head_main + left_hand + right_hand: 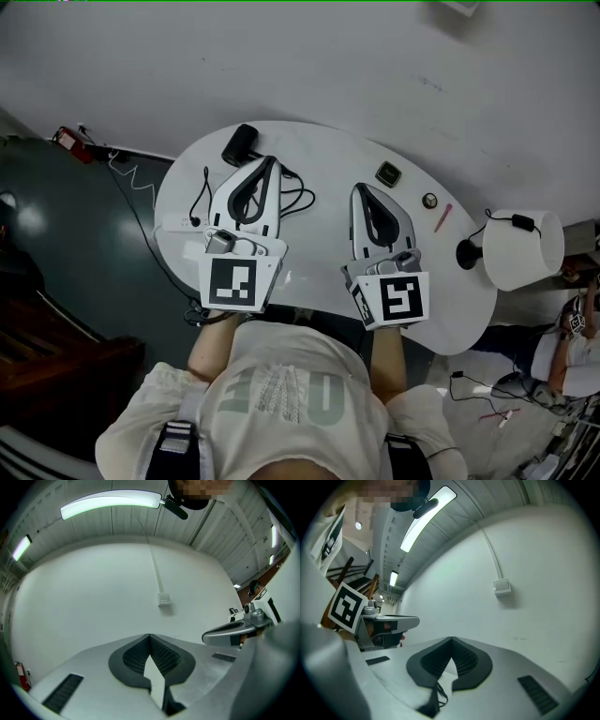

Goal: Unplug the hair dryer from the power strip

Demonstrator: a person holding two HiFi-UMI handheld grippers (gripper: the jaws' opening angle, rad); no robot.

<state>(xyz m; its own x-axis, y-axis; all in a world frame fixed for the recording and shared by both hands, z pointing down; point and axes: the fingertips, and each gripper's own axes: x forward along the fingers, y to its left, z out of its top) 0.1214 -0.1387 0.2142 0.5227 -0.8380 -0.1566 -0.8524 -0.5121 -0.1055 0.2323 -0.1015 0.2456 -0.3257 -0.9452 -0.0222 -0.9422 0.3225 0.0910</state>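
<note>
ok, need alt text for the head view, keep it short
Seen from above, a person holds the left gripper and right gripper, both shut and empty, over a white table. A black hair dryer lies at the far edge with black cord looped beside the left gripper; a white-shaded lamp stands at the right edge.

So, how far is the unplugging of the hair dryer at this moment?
Done: nothing visible. The black hair dryer lies at the far edge of the white oval table, its black cord running toward the white power strip. In hand: nothing; the left tongs and right tongs are shut and empty above the table. Left: finding the plug, not visible here, and pulling it out.
</note>
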